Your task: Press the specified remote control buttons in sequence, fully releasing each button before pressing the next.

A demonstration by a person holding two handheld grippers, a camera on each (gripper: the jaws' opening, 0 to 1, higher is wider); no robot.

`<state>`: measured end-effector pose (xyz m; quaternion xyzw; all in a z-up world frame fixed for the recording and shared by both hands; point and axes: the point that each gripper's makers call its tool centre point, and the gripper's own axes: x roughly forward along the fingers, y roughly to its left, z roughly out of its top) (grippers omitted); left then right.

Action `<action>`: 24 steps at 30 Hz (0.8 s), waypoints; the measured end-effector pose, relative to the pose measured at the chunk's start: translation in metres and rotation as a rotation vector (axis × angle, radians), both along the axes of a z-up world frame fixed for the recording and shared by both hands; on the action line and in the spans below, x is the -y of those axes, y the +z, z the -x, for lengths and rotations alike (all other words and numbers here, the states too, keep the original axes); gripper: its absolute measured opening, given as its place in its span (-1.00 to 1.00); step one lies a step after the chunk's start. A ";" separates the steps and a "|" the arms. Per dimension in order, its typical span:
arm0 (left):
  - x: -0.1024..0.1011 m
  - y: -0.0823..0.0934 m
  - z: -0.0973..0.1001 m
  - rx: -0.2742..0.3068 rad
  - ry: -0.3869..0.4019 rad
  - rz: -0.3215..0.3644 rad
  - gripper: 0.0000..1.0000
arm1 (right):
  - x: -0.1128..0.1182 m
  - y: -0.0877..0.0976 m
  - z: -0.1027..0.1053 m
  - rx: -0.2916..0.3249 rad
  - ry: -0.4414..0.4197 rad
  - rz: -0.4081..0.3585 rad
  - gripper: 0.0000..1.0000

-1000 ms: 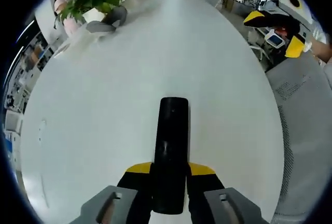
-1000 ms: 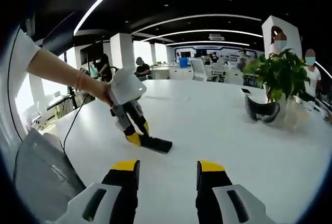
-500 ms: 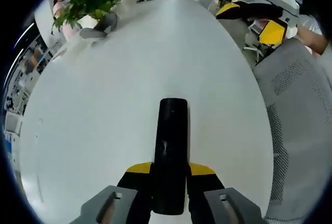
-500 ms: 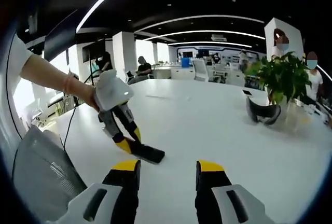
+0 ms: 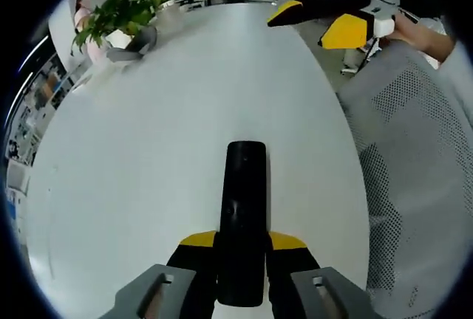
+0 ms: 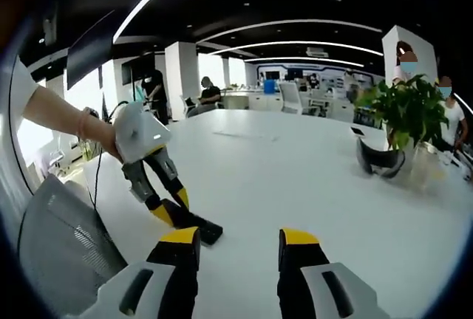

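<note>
2 yellow-tipped jaws of the left claw (image 5: 240,249) pinch a black remote control (image 5: 242,215) by its near end, the long body running straight ahead over the white worktop (image 5: 148,156). In the right gripper view, that same left claw (image 6: 174,215) slants down from a person's hand (image 6: 103,138), with the remote control (image 6: 196,227) lying flat on the worktop (image 6: 295,179) close to the near edge. The right claw (image 6: 238,249) hangs spread above the worktop, its 2 jaws apart with nothing between them, just beside the remote's far end. In the left gripper view, the right claw (image 5: 325,20) shows at the upper right, above a grey mesh chair back (image 5: 421,186). A potted green plant (image 6: 405,108) and a dark curved headset (image 6: 378,158) sit well apart from the remote, at the worktop's far side.
</note>
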<state>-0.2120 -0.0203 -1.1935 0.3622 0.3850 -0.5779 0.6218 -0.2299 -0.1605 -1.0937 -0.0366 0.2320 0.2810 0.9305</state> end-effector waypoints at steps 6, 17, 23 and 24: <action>-0.003 0.000 0.010 0.000 0.000 0.002 -0.53 | 0.000 0.001 0.000 0.004 0.005 0.000 -0.21; -0.006 0.000 0.028 0.001 -0.007 0.001 -0.53 | -0.006 -0.005 0.004 -0.023 0.041 0.017 -0.23; -0.007 0.000 0.041 0.003 0.002 0.021 -0.53 | -0.008 -0.011 0.007 -0.050 0.062 0.032 -0.26; -0.007 0.000 0.043 0.003 0.004 0.024 -0.53 | -0.008 -0.012 0.007 -0.056 0.066 0.033 -0.27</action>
